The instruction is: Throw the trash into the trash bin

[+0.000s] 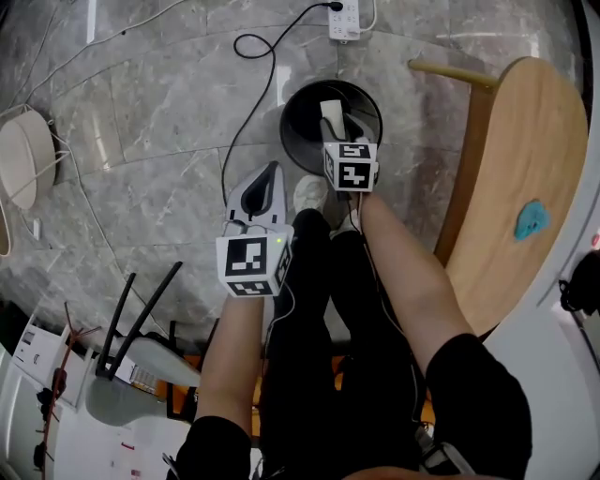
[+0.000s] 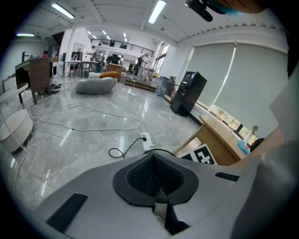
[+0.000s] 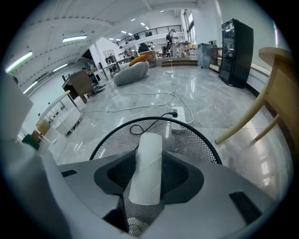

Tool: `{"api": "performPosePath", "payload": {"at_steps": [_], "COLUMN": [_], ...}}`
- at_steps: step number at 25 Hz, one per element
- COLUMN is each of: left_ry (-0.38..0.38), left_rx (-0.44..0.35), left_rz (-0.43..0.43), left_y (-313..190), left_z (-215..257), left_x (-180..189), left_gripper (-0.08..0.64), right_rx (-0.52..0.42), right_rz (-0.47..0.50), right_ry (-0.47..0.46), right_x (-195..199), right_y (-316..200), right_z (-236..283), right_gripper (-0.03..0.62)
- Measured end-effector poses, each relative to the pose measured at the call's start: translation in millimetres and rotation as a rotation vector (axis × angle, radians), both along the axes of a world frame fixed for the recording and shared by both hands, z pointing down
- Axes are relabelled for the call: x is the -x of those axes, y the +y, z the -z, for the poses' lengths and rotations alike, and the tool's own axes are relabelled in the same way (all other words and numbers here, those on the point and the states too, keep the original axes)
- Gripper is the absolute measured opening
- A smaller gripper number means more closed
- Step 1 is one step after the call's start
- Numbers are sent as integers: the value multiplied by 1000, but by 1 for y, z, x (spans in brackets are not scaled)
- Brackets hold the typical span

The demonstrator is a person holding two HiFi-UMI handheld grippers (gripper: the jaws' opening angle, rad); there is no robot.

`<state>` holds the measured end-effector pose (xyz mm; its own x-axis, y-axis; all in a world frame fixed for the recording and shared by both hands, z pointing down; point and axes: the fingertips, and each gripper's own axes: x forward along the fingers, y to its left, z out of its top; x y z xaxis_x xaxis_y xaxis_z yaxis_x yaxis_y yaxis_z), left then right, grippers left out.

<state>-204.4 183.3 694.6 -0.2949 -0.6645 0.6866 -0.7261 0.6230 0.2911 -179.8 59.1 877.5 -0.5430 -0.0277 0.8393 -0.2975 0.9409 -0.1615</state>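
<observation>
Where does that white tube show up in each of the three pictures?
Head view: tube at top centre, over the black bin.
Left gripper view: not in it.
Right gripper view: tube low centre, held in the right gripper, above the bin.
Shared landmark: the power strip on the floor beyond the bin.

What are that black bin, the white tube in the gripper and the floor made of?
The black bin looks like matte metal wire mesh: the floor shows through its fine grid. The white tube is probably cardboard or paper: smooth, dull, no shine. The floor seems to be polished grey stone or marble-look tile: veined, jointed, reflecting lights.
</observation>
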Motion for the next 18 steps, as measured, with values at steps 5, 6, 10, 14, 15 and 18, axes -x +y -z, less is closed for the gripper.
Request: {"api": "performPosePath", "payload": {"at_steps": [5,6,10,14,15,18], "left_ry": [10,12,17,2,-2,-16], "left_rx": [7,6,-1,-24,-31,-54], "left_rz": [3,4,10,-1,-6,-27], "left_y": [3,3,-1,-23,-29,-50], "left_z": [-7,-6,0,16,21,41], "left_x": [2,3,3,6,7,7], "left_gripper": [12,12,12,12,12,12], "right_rx": [34,30,5,-32,-39,-66], "right_rz": [-17,-20,-58,-116,-125,-125], "right_ry": [-7,-18,-78,-167,-197,-270], "right_x": [4,5,-1,-12,-13,-19], "right_y": [2,2,-6,-22,-25,-33], "right_z": [-4,1,37,88,103,152], "right_gripper": [239,241,171,12,12,12]}}
